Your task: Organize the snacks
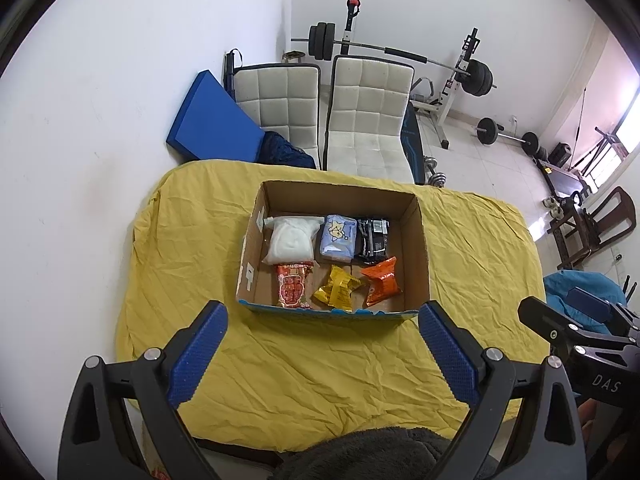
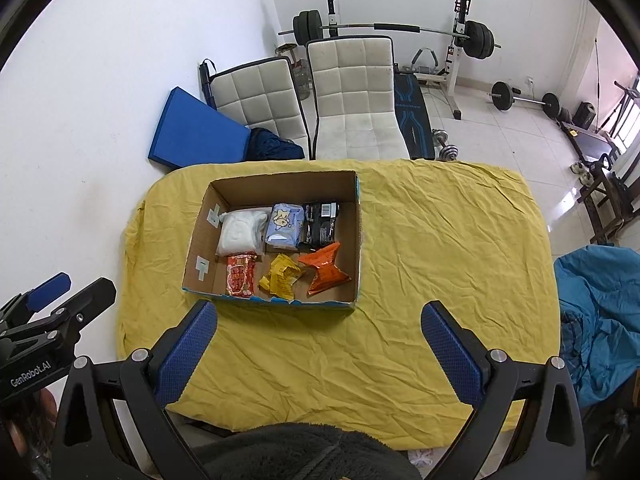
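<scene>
snacks: six packets in box (image 1: pixel 420 248) on yellow cloth (image 1: pixel 360 360), back row white (image 1: pixel 290 242), blue (image 1: pixel 338 238), black (image 1: pixel 374 238); front row red (image 1: pixel 292 286), yellow (image 1: pixel 338 288), orange (image 1: pixel 382 282) | left gripper (image 1: pixel 322 350): spread, empty, near box | right gripper (image 2: pixel 318 344): spread, empty, beside it

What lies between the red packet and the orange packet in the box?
The crumpled yellow packet, between red packet and orange packet in the cardboard box; both views show it.
</scene>
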Tool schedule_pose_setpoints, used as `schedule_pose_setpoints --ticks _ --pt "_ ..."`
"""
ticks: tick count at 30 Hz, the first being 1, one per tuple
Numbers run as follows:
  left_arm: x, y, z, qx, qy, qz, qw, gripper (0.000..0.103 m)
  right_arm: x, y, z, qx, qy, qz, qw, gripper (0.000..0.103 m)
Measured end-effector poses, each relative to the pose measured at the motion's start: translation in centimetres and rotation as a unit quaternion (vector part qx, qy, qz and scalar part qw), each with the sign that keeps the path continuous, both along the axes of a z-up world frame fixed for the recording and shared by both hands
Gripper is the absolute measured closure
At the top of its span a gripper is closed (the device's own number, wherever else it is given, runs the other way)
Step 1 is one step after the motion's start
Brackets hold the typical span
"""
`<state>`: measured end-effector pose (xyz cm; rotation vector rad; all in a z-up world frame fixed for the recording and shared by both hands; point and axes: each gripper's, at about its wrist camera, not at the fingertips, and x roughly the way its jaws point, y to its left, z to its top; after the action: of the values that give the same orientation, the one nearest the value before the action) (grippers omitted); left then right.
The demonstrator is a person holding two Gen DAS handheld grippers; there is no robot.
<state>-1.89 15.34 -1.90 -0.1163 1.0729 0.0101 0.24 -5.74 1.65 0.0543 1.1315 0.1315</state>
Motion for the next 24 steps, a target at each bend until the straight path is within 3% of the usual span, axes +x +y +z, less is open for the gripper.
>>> schedule_pose_setpoints --ticks 24 --pt "0.12 -0.01 -0.21 0.016 0.000 0.010 0.9998 0.005 0.15 -0.17 -0.71 -0.005 -0.002 -0.015 1.000 0.000"
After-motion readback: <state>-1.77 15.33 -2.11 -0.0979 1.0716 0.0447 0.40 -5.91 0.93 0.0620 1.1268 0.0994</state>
